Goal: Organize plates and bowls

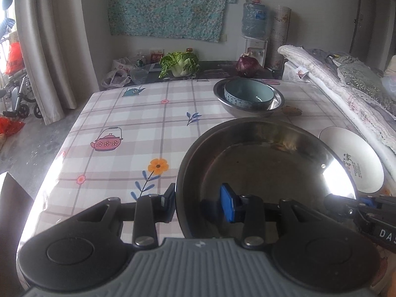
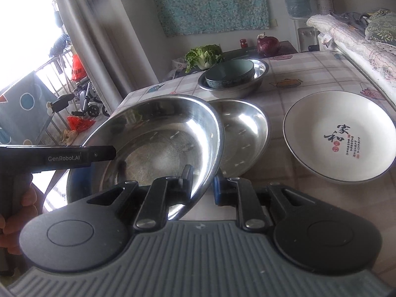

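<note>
the left gripper (image 1: 198, 204) is clenched partway on the near rim of a steel plate (image 1: 267, 168): its left pad sits outside the rim and the blue right pad (image 1: 229, 205) presses against the inside wall, so only the thin metal edge lies between them. in the right wrist view the right gripper (image 2: 201, 188) pinches the same steel plate (image 2: 158, 143) at its right-hand rim, one dark finger inside the dish and the blue-tipped finger (image 2: 219, 190) outside, the gap between them narrow. the plate is tilted, its right edge raised over a second steel plate (image 2: 243, 136) that lies flat on the table (image 2: 309, 84) just beyond it, partly covered by the held one. the body of the left gripper (image 2: 57, 158) reaches in from the left of that view, meeting the plate's far rim.

to the right of the steel plates a white ceramic plate (image 2: 339, 136) with black characters rests on the checked tablecloth, apart from them. farther back a blue-green bowl (image 2: 230, 74) sits inside a steel basin (image 2: 234, 84). beyond the table edge lie a cabbage (image 2: 204, 55) and a purple onion (image 2: 267, 45).
</note>
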Demonstrator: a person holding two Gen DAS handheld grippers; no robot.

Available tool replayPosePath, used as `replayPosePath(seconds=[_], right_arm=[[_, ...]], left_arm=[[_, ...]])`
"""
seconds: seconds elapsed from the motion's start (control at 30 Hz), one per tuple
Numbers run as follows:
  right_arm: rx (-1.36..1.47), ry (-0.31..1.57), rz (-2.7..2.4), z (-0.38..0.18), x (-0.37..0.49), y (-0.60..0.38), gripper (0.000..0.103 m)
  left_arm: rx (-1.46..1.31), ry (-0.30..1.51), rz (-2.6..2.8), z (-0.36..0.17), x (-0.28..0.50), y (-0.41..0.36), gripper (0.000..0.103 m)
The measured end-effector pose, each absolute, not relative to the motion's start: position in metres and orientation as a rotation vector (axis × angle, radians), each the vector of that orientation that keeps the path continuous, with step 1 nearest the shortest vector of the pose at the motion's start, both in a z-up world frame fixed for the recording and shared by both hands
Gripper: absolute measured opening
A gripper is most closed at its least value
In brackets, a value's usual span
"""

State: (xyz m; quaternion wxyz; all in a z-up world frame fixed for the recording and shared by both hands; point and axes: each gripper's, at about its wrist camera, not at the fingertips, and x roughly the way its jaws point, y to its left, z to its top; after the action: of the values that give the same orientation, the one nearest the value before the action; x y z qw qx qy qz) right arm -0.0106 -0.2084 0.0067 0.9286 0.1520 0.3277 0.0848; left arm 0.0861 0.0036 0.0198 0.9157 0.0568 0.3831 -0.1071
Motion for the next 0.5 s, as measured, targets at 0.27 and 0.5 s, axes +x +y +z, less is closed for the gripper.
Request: replayPosePath(seconds=[0.27,0.5], right_arm=[[0.337,0.687,0.143,0.000,0.006,-0.230,0.016],[0.336,0.699,0.129,-0.003,0.021,-0.238,0.016]], left_arm=[[0.129,0.803,-0.235,0.014,0.106,-0.017,0.037],[0.134,0.851,-0.230,0.005,0.124,-0.027,0.037]])
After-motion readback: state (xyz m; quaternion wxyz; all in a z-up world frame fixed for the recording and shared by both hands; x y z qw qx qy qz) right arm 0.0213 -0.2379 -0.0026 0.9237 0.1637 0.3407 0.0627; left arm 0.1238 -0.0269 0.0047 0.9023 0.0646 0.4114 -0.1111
